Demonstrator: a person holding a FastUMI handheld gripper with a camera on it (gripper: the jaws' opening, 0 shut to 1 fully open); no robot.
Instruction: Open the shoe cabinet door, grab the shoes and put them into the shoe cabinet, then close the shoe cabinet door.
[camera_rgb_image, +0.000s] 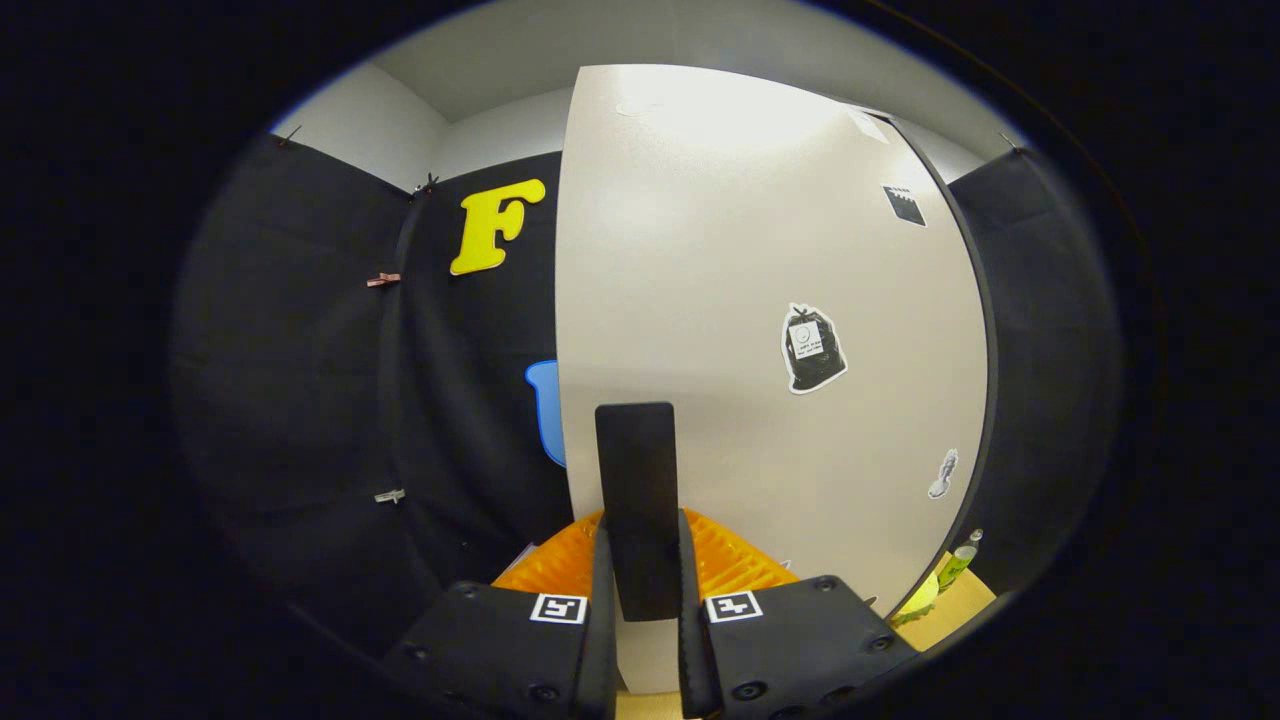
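Pinched between the tool (640, 600) fingers, a black handle (636, 500) stands on the white shoe cabinet door (740, 300).

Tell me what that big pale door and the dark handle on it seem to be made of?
The cabinet door looks like laminated board with a smooth satin cream face: it gives a soft glare near the top and shows no grain. The handle, flat and matte black with no shine, could be plastic or coated metal. The gripper fingers are shut on it.
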